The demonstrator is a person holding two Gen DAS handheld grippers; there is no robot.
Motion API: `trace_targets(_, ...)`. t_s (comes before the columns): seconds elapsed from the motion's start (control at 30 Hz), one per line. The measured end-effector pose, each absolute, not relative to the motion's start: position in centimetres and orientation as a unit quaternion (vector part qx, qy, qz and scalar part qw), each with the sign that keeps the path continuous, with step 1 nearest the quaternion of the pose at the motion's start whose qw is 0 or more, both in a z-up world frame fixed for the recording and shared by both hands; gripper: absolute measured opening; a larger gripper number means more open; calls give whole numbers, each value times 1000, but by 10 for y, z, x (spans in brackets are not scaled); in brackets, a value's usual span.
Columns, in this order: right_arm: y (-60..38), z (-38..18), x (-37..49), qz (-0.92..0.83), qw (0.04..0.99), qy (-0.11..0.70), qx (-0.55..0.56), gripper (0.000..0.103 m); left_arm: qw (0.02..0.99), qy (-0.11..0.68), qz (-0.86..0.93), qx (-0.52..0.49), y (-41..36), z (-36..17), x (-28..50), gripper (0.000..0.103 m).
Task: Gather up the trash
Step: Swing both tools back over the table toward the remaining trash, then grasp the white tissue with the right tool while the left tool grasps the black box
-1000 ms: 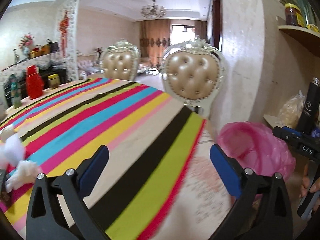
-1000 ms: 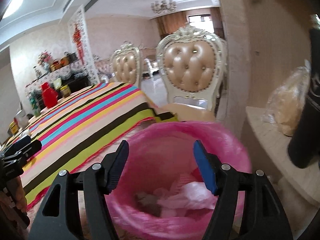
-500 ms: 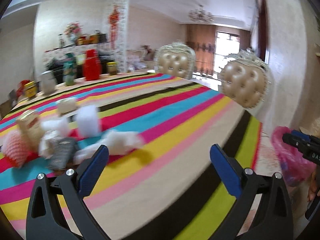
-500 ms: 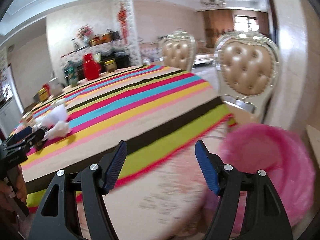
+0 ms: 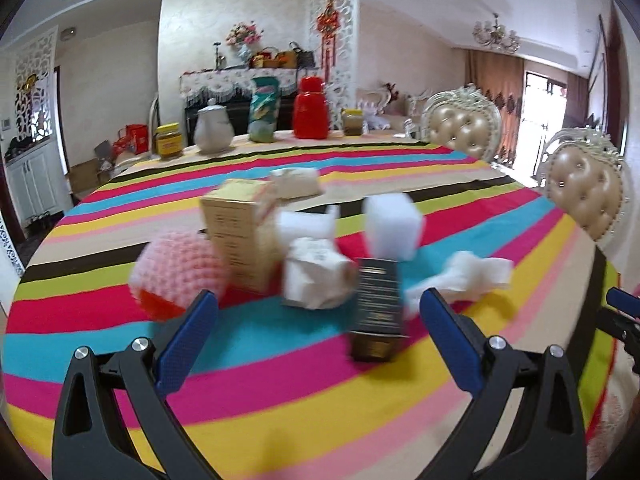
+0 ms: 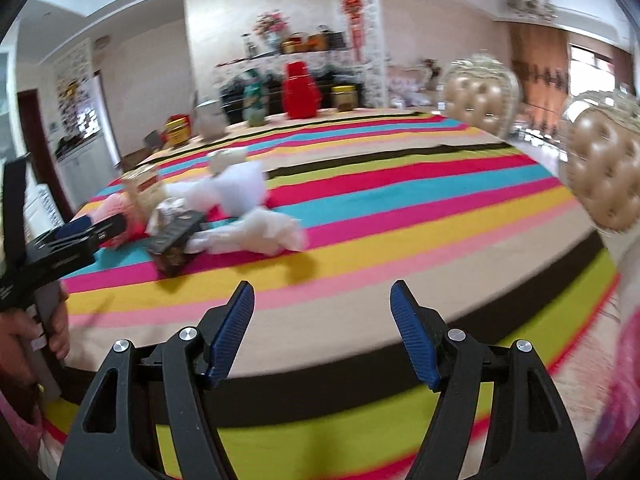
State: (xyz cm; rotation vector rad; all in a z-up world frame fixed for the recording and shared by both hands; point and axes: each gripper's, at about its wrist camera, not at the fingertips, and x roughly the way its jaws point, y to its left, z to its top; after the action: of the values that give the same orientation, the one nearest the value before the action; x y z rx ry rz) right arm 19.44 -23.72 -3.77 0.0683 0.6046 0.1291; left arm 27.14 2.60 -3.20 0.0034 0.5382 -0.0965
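Left gripper (image 5: 318, 320): swung from pink-lined bin to trash pile (image 5: 316, 256) mid-tabletop (image 5: 280, 400), fingers spread, empty. Right gripper (image 6: 322, 320): likewise, released, near edge.

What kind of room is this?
Most likely a home dining room: a big table under a striped tablecloth, padded dining chairs at its side, and a chandelier on the ceiling.

left wrist: near trash pile (image 5: 320, 264) | right wrist: farther back | shared: striped table (image 6: 400, 216)
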Motion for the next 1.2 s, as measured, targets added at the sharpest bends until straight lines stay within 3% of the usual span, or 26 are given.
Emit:
trace_targets(0.17,-191,-41,218,101,944,313,27,68,967,253,-13,20,55,-31,288,98)
trace_targets(0.37,-158,-43,252,105,942,320,-4,68,966,256,7,-33,84,-34,287,98)
trace_targets(1.2,-165,-75,360,128,904,407,-12,67,959,280,-43,-25,61,-42,294,98)
